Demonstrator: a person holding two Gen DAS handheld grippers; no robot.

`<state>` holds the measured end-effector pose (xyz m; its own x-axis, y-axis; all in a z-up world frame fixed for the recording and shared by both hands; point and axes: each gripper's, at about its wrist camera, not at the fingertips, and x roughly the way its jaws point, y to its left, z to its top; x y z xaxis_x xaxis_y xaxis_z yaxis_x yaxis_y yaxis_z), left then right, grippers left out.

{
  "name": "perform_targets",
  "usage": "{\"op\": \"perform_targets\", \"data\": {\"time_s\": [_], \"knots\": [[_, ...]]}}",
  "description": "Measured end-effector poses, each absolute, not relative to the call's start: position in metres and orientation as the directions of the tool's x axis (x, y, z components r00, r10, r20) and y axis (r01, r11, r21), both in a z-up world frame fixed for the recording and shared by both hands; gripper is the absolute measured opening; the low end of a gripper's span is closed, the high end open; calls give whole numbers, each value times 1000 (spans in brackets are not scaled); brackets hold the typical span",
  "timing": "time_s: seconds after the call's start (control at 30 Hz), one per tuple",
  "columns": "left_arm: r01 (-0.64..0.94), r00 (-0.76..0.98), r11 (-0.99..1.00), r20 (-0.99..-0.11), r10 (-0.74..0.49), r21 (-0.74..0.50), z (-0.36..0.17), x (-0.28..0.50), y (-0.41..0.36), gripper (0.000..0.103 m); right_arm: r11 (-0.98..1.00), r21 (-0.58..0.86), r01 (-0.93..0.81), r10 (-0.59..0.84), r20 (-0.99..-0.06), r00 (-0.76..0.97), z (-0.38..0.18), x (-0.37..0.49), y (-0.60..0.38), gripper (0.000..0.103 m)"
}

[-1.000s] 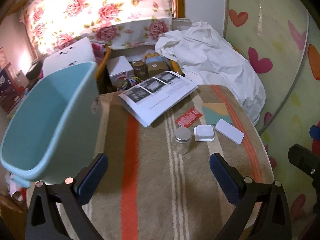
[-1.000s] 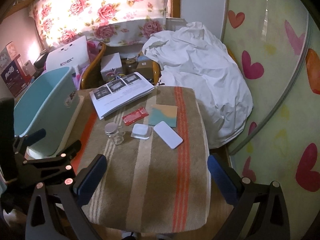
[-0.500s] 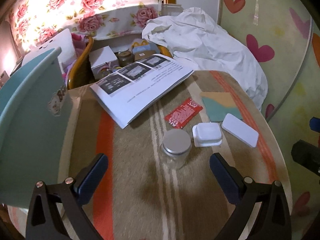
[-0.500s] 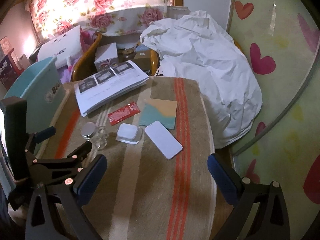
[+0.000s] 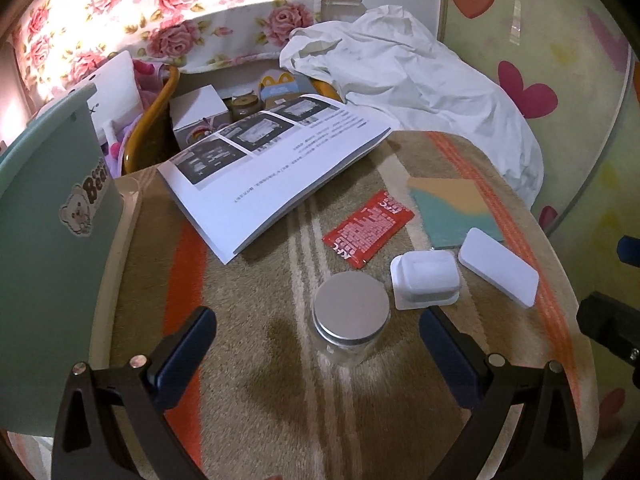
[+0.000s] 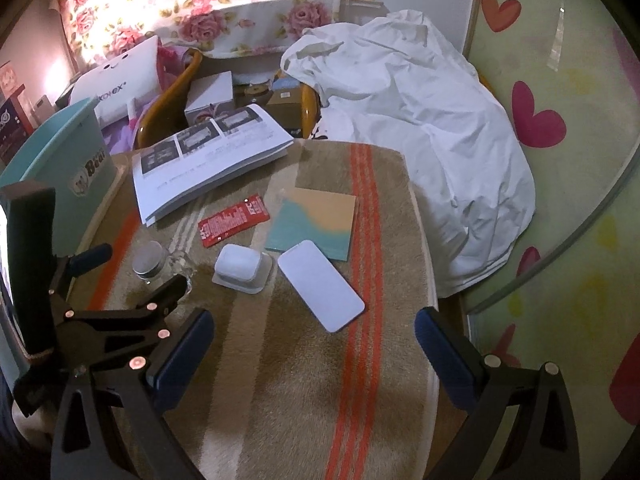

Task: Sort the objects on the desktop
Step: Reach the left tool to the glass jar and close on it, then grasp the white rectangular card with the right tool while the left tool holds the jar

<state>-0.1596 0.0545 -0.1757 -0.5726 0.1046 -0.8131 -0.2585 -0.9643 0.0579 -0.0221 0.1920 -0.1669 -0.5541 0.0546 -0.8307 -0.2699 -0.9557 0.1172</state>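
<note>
On the striped cloth table (image 5: 256,400) stand a small glass jar with a metal lid (image 5: 351,316), a white plastic tub (image 5: 425,276), a white flat case (image 5: 498,266), a red sauce packet (image 5: 368,229), a teal-and-tan card (image 5: 454,210) and an open booklet (image 5: 276,160). My left gripper (image 5: 314,354) is open, its jaws on either side of the jar, not touching it. It also shows in the right wrist view (image 6: 132,268). My right gripper (image 6: 314,364) is open and empty, near the table's front, short of the white case (image 6: 320,286).
A teal bin (image 5: 48,240) stands at the table's left edge. Behind the table a wooden chair (image 6: 176,80) holds boxes and jars. A white crumpled sheet (image 6: 420,120) lies at the back right. A heart-patterned wall (image 6: 560,160) curves along the right.
My left gripper moved forward and right, from beside the teal bin to around the jar. My right gripper moved forward a little toward the white case.
</note>
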Motion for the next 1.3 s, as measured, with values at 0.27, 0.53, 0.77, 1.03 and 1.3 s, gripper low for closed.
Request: {"op": "perform_targets", "data": {"time_s": [0.27,0.53,0.77,1.03,1.3], "knots": [[-249,-591,-967,-800,105,57,-177,-162,54,102,-953,118,-278,54,-838,-543,-174,-22,196,103],[-241,-570,-969,-815,103,46,-184,-163,52,81,-953,123,-279,49,-841,-538,-176,-22,197,103],[-269,-563,-963,-815,142,18,-185,-159,57,45,-954,115,-276,53,-843,-535,-178,-21,196,103],[-277,-576,-960,-806,137,34,-184,-156,64,45,-955,112,-273,53,-845,-532,-179,-21,195,103],[-261,-594,-965,-795,126,42,-183,-152,62,44,-955,112,-273,52,-848,-527,-180,-20,195,103]]}}
